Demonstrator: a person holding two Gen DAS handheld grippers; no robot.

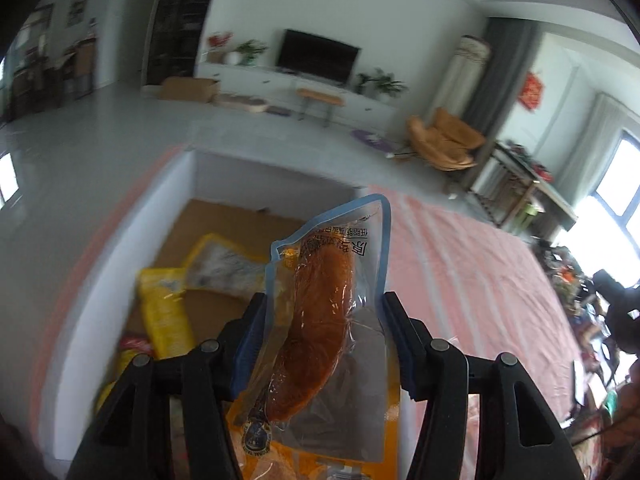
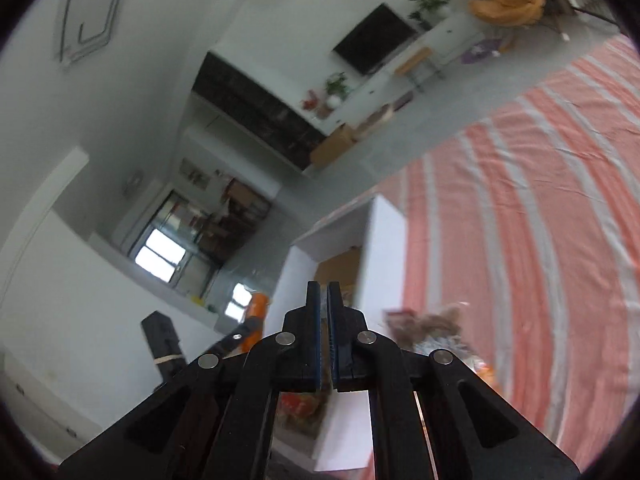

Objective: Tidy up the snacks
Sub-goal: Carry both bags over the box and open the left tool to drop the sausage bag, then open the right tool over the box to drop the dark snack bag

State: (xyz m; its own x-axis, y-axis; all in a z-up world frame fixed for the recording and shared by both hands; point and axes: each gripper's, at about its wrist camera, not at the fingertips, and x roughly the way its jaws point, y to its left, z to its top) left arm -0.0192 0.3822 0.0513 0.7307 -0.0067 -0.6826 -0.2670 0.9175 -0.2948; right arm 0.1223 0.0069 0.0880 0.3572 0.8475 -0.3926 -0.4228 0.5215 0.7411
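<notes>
Where clamped, crinkly clear pouch (image 1: 324, 320)

Across the room, a dark television (image 1: 318, 56) on a long white cabinet (image 1: 288, 84), potted plants (image 1: 250, 50) flanking it, and a small wooden stool (image 1: 320, 100) in front. Further right, an orange armchair (image 1: 446, 140) by grey curtains (image 1: 500, 76); nearer, a pink-and-white striped cloth (image 1: 472, 264) over the bench. Possibly a cardboard carton (image 1: 188, 89) on the floor, though blurred.
</notes>
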